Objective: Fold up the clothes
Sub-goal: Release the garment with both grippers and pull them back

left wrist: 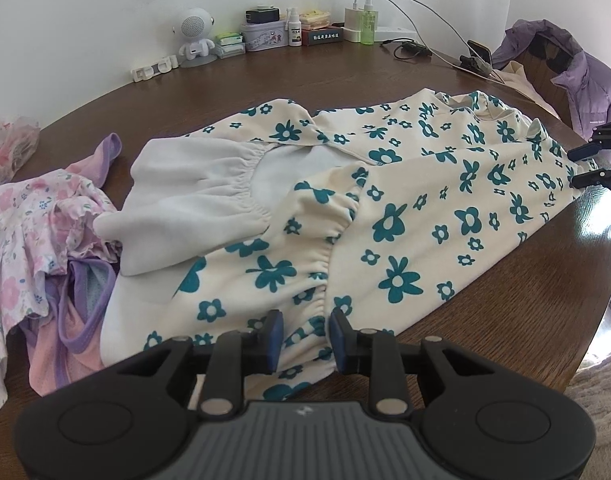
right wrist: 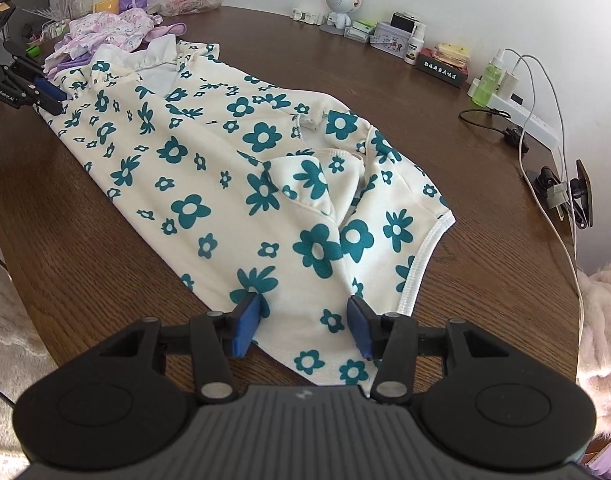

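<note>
Cream flowered garment [right wrist: 209, 168] lies spread lengthwise on the wooden bench [right wrist: 85, 248], the left gripper [left wrist: 306, 336] and right gripper [right wrist: 303, 330] at opposite ends, fingers apart astride cloth edges, unclamped — likely placed to lift both ends for a fold.

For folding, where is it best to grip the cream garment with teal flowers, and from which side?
Probably grip the cream floral garment at its two ends, coming in from the near table edge: the gathered elastic hem for the left hand-held gripper, the stitched edge by the right hand-held gripper. Both lie flat and already sit between open jaws.
</note>
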`<action>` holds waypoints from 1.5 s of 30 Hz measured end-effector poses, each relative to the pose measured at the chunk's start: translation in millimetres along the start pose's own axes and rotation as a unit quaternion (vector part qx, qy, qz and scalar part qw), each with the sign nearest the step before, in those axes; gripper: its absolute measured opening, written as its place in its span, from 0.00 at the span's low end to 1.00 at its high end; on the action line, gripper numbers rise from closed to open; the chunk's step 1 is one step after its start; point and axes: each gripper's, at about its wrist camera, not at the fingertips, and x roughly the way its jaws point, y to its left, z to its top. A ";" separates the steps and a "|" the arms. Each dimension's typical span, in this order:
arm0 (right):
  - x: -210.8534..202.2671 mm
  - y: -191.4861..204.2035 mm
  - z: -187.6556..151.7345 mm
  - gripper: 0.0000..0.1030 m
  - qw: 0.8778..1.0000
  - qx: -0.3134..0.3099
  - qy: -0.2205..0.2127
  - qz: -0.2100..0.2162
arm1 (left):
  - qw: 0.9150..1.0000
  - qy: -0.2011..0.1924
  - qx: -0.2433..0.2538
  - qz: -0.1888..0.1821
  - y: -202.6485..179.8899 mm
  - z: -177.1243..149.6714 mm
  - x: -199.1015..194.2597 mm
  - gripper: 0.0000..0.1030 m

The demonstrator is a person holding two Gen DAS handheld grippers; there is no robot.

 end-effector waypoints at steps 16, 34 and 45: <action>-63.0 69.0 34.9 0.97 0.989 0.094 -0.113 0.012 | 0.969 -0.194 -0.150 0.026 -38.6 -15.8 -81.5 0.97; -37.9 113.7 16.5 1.00 0.969 0.229 -0.090 -0.021 | 0.965 -0.147 -0.214 0.042 -81.7 -50.3 -63.9 0.97; -39.4 112.6 15.0 1.00 0.967 0.235 -0.095 -0.018 | 0.966 -0.153 -0.206 0.038 -84.1 -50.7 -64.8 0.97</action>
